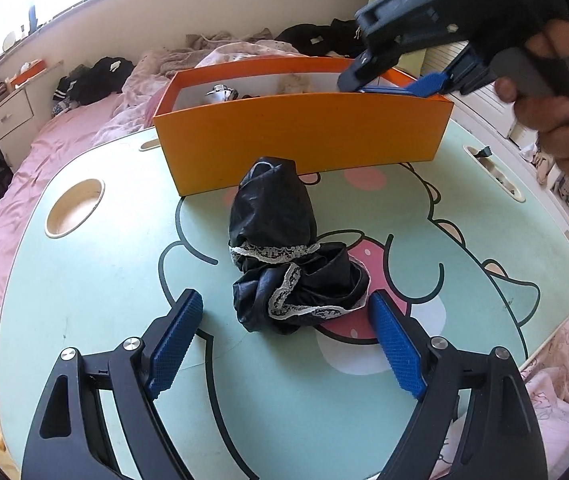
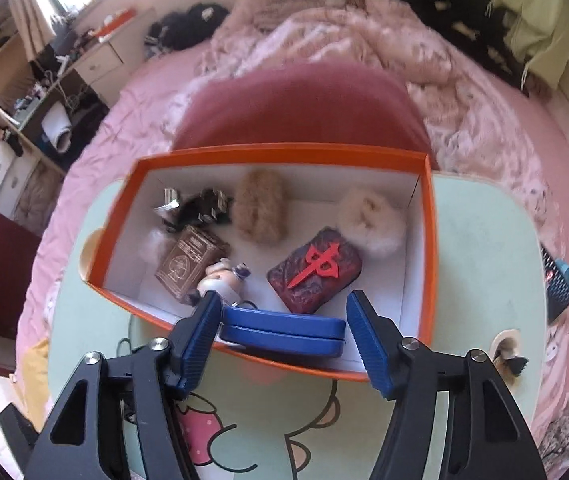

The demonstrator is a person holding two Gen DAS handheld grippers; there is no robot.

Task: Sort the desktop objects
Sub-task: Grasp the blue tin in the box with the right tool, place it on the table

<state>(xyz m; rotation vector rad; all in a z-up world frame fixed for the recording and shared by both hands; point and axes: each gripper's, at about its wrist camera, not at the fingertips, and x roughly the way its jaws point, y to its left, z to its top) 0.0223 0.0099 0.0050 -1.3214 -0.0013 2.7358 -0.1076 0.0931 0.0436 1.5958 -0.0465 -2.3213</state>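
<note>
A crumpled black cloth with white lace trim (image 1: pixel 284 264) lies on the pale green cartoon table (image 1: pixel 84 300). My left gripper (image 1: pixel 284 298) stands open around the cloth's near end, and its pads do not press it. Behind the cloth sits an orange box (image 1: pixel 300 140), seen from above as the orange box (image 2: pixel 428 240). My right gripper (image 2: pixel 284 299) is shut on a flat blue case (image 2: pixel 280 330), held above the box's near wall. The left wrist view shows the right gripper (image 1: pixel 392 84) and the blue case (image 1: pixel 384 90) at the box's right end.
Inside the box lie a brown fluffy piece (image 2: pixel 260 212), a white pompom (image 2: pixel 368 220), a dark red case (image 2: pixel 316 270), a brown tin (image 2: pixel 190 264) and a small figurine (image 2: pixel 224 280). The table has a round cup hole (image 1: pixel 74 208). A pink bed surrounds it.
</note>
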